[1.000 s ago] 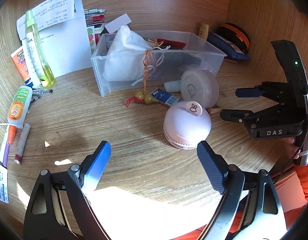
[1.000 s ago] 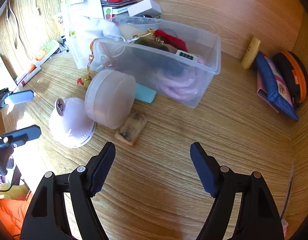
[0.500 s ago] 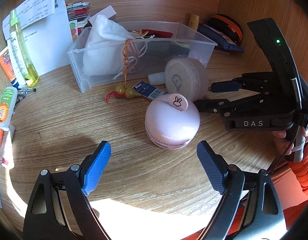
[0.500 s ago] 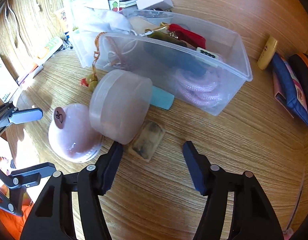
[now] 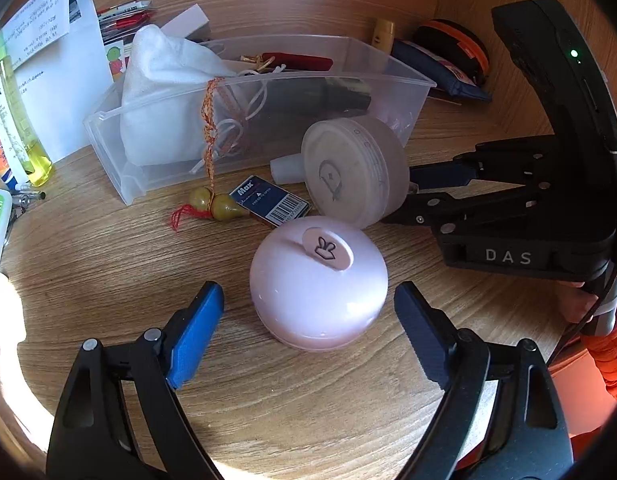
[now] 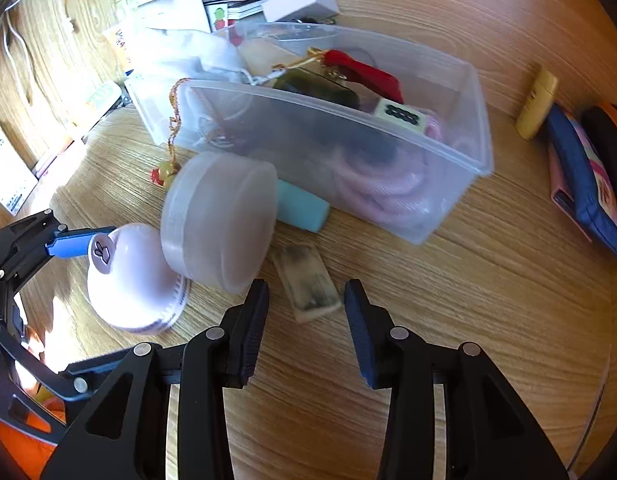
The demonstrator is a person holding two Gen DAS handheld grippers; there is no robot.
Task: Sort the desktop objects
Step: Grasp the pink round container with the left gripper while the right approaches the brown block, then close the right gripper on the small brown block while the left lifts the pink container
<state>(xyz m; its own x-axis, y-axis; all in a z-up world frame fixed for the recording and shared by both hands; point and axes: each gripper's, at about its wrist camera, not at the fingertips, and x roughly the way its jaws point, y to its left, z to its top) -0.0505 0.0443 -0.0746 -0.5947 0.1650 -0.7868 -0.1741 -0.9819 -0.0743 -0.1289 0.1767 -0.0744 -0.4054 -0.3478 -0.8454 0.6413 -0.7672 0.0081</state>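
Straddling the pink dome-shaped gadget (image 5: pixel 318 284) with jaws spread wide and untouching, the left gripper (image 5: pixel 308 334) hangs over the wooden desk (image 5: pixel 108 264); the right gripper (image 6: pixel 306 326), jaws closing with nothing pressed yet, frames a grubby eraser (image 6: pixel 308 284) beside the frosted round case (image 6: pixel 218 220) leaning against the clear plastic bin (image 6: pixel 440 168)

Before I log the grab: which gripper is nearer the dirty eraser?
Right. The right gripper straddles the eraser, jaws closing; the left gripper frames the pink dome.
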